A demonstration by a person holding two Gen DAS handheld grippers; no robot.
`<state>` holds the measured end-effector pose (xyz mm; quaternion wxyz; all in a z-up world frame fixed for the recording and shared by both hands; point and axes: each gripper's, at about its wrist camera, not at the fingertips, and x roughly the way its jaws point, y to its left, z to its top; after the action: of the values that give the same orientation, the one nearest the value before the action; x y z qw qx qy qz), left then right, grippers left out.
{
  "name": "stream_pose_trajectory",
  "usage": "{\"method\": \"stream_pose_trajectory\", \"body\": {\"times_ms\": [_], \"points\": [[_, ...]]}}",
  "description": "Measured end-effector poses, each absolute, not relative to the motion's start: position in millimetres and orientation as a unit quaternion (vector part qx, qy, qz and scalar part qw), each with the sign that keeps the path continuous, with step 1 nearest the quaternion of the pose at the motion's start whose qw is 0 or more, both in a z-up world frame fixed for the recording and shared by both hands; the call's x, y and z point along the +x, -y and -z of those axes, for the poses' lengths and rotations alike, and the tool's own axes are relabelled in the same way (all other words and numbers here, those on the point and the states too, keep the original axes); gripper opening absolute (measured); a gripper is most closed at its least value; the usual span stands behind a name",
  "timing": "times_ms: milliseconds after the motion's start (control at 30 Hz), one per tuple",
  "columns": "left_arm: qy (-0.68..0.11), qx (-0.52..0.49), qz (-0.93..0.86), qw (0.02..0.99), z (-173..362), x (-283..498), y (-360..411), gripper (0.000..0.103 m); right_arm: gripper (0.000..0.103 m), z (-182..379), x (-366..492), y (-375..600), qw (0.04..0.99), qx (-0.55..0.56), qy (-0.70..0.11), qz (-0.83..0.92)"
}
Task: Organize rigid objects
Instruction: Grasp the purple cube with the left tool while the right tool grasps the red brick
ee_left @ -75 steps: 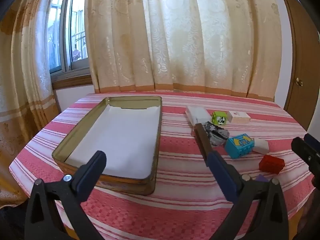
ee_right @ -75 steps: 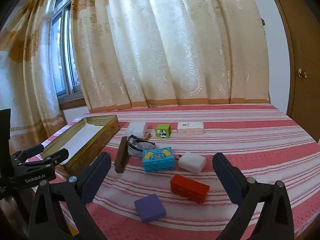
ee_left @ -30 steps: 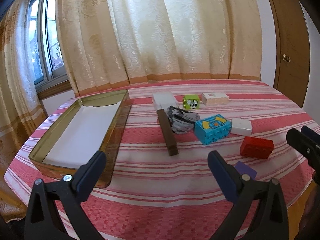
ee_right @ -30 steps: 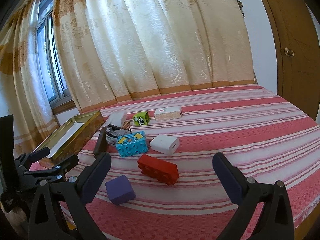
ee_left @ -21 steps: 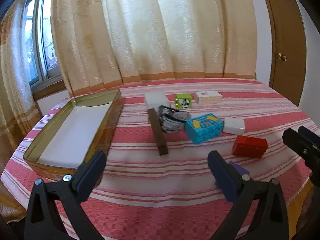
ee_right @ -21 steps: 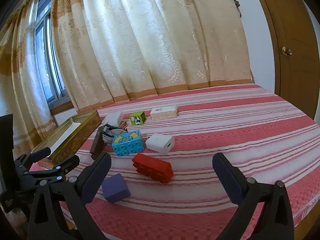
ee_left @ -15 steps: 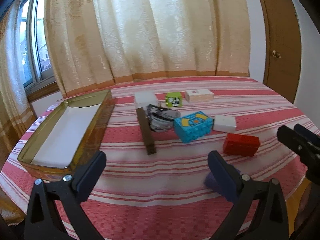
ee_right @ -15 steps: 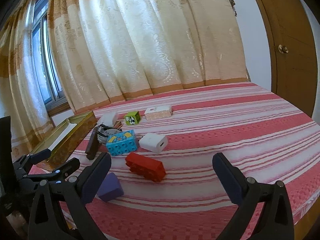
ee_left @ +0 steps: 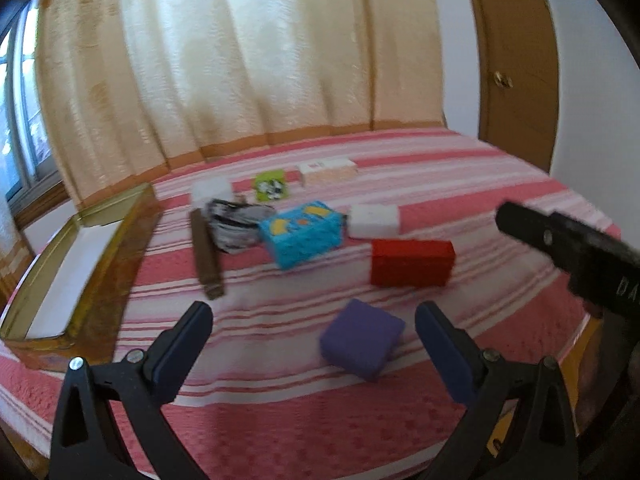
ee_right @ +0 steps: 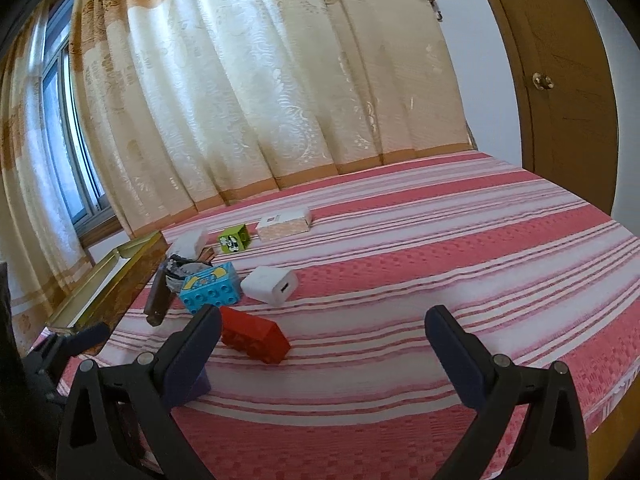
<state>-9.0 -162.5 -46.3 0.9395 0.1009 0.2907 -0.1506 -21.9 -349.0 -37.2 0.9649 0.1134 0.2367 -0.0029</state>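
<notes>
A purple block [ee_left: 362,338] lies on the red-and-white striped tablecloth [ee_left: 460,184], now directly ahead of the left gripper [ee_left: 314,338], whose fingers stand wide apart and empty; half a second earlier the block sat half hidden behind that gripper's right finger. The left view is blurred. Just beyond the block rest a red brick [ee_left: 412,262], a white charger [ee_left: 375,220] and a blue studded block [ee_left: 302,234], all larger in the left view than before. Beside the blue block sit a grey crumpled bundle [ee_left: 236,226] and a brown bar [ee_left: 207,260], with a white box [ee_left: 211,191], a green cube [ee_left: 271,185] and a pale flat box [ee_left: 328,170] farther back. The open gold tin [ee_left: 100,256], white inside, stands at the far left and has slid toward the frame's edge. The right gripper [ee_right: 322,338], fingers likewise spread and holding nothing, hovers over the cloth; its left finger now covers most of the purple block, which earlier showed beside it, and overlaps the near end of the red brick in the picture. Cream curtains [ee_right: 248,92] and a wooden door [ee_right: 560,92] close the background.
</notes>
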Motion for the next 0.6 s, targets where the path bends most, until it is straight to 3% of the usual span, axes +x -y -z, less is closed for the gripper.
{"method": "stream_pose_trajectory", "body": {"times_ms": [67, 167, 233, 300, 600], "points": [[-0.301, 0.106, 0.162, 0.934, 52.2, -6.1, 168.2, 0.097, 0.102, 37.5, -21.7, 349.9, 0.965, 0.113, -0.237, 0.004], [-0.324, 0.108, 0.173, 0.924, 60.5, 1.6, 173.7, 0.082, 0.102, 39.3, -20.4, 350.3, 0.964, 0.113, -0.239, 0.005], [-0.340, 0.101, 0.187, 0.916, 64.9, 7.5, 173.9, 0.061, 0.102, 40.7, -18.9, 349.7, 0.964, 0.112, -0.241, 0.004], [-0.341, 0.087, 0.202, 0.914, 65.1, 8.8, 171.6, 0.049, 0.102, 41.7, -17.2, 348.0, 0.964, 0.108, -0.242, 0.004], [-0.314, 0.068, 0.171, 0.932, 57.0, 10.7, 145.1, 0.048, 0.102, 41.7, 0.8, 325.9, 0.965, 0.065, -0.253, -0.011]]}}
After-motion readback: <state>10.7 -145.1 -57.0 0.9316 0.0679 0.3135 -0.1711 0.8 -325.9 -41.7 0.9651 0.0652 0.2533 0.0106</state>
